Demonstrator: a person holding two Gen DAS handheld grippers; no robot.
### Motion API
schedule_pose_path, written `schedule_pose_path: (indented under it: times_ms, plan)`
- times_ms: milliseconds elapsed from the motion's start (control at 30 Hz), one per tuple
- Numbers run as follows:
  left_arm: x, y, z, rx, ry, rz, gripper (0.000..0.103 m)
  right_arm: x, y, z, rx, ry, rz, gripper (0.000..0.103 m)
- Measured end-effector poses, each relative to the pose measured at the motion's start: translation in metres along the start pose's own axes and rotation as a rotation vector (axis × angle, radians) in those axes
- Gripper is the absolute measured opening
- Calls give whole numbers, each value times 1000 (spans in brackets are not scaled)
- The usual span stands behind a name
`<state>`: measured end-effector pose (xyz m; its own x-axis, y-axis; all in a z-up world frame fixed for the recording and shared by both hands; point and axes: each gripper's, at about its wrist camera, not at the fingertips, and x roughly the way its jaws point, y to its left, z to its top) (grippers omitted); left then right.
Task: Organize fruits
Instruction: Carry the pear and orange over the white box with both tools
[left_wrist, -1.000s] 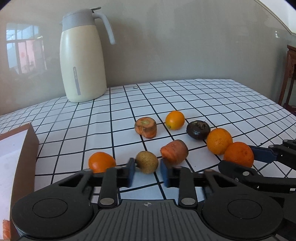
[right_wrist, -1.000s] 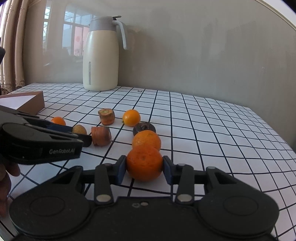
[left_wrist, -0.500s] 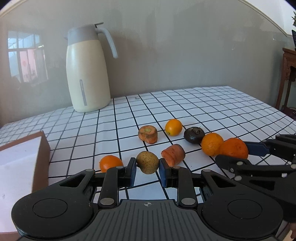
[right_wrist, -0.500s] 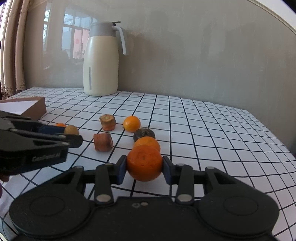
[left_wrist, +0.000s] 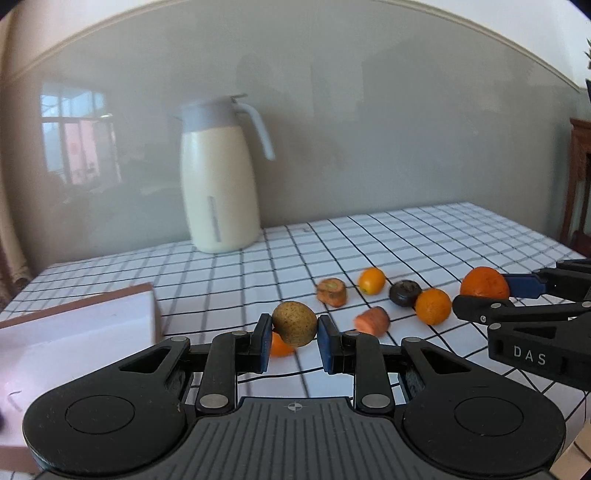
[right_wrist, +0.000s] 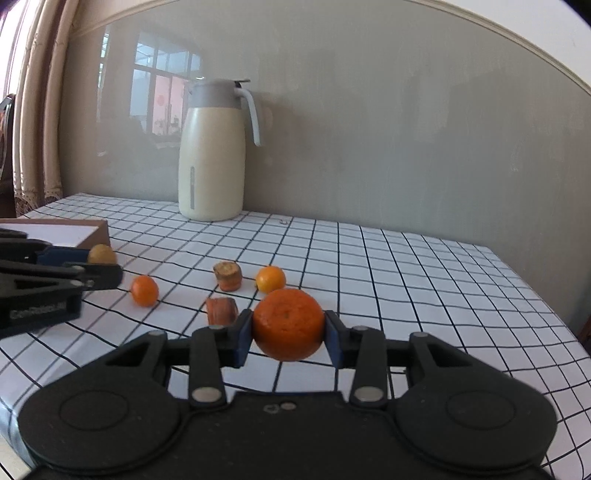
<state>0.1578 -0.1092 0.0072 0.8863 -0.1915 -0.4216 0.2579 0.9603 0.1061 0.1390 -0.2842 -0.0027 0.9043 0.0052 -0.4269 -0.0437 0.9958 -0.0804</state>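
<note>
Left wrist view showed my left claw (left_wrist: 293, 338) squeezed shut on a small brown fruit (left_wrist: 294, 323), held up off the checked table (left_wrist: 424, 236). My right claw (right_wrist: 289, 338) was closed tight on a big orange (right_wrist: 288, 324), also lifted clear. I think I held both high so they would not bump the other fruits. At the left edge sat a box (left_wrist: 74, 332), probably where they belonged. More oranges and carrot pieces (left_wrist: 372, 320) lay mid-frame, waiting.

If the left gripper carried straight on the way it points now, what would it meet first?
Probably the checked tablecloth short of the cream jug; the left gripper is shut on the brown fruit. Depth is unclear.
</note>
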Motion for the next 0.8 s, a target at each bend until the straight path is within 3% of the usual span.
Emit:
schedule_pose_path:
  times_ms: [333,800]
  plan:
    - [-35,41,-3,-48,-59,87,26,-10,28,14,-36,-46,53,31]
    - [-65,94,-17,-98,-77,194,26,-13,91,31,-110,-103,169,31]
